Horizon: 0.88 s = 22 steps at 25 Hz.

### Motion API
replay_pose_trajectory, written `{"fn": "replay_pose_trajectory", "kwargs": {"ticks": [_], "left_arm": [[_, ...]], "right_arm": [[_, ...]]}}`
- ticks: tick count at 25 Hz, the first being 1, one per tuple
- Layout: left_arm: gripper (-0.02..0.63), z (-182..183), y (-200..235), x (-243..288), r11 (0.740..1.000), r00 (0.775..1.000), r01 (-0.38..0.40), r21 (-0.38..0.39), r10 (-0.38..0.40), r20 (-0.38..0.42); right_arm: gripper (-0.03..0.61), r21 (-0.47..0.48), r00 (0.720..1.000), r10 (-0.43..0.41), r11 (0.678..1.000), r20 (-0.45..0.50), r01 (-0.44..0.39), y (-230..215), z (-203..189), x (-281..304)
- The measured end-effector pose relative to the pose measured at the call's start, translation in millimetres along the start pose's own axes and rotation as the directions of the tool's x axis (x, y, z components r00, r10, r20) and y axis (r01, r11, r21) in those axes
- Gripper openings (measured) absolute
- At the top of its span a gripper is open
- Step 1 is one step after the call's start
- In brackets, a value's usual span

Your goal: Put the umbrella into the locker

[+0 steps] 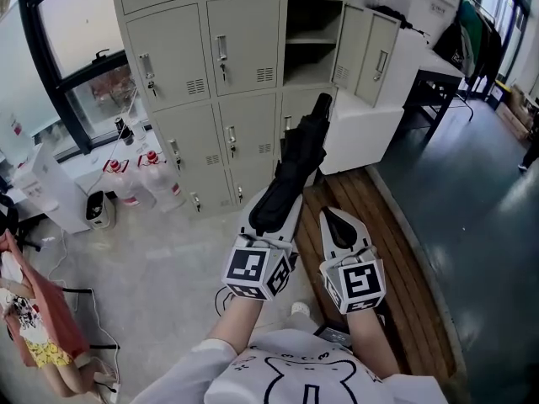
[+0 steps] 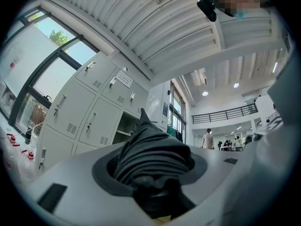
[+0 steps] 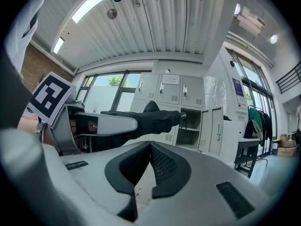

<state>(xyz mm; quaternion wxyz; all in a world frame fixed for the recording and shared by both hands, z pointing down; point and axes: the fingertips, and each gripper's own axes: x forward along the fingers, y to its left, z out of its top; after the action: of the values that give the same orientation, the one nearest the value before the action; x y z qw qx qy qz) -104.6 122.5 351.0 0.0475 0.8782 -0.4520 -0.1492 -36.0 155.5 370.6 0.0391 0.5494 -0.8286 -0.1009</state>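
Nearest, the left tool [image 1: 271, 219] is clamped on a folded black fabric umbrella [image 1: 296, 154], which juts forward and up out of its jaws, clear of the floor. The right tool [image 1: 343, 225] sits just beside it, jaws together, empty. Brown wooden floor planks [image 1: 383, 234] lie below. Beyond stands a bank of pale grey metal lockers [image 1: 240, 53]. One upper compartment [image 1: 312, 36] is open, with a shelf inside, and the umbrella tip points toward it, well short.

A workplace hall, shown by a wall of grey metal lockers [image 1: 240, 53], tall windows [image 1: 72, 36] and an upper balcony [image 2: 225, 115]
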Motion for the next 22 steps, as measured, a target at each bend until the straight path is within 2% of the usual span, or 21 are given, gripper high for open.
{"fn": "replay_pose_trajectory", "kwargs": {"ticks": [8,22], "left_arm": [[0.221,-6,17,81,0.999,0.999,-0.032,0.018,0.032,0.015],[0.219,3,43,220,0.99,0.989,-0.115,0.077,0.107,0.106]], "right_arm": [[0.017,0.011,0.999,0.042,0.999,0.024,-0.042,-64,-8,62],[0.015,-0.017,0.986,0.138,0.99,0.096,-0.137,-171,-10,166]]}}
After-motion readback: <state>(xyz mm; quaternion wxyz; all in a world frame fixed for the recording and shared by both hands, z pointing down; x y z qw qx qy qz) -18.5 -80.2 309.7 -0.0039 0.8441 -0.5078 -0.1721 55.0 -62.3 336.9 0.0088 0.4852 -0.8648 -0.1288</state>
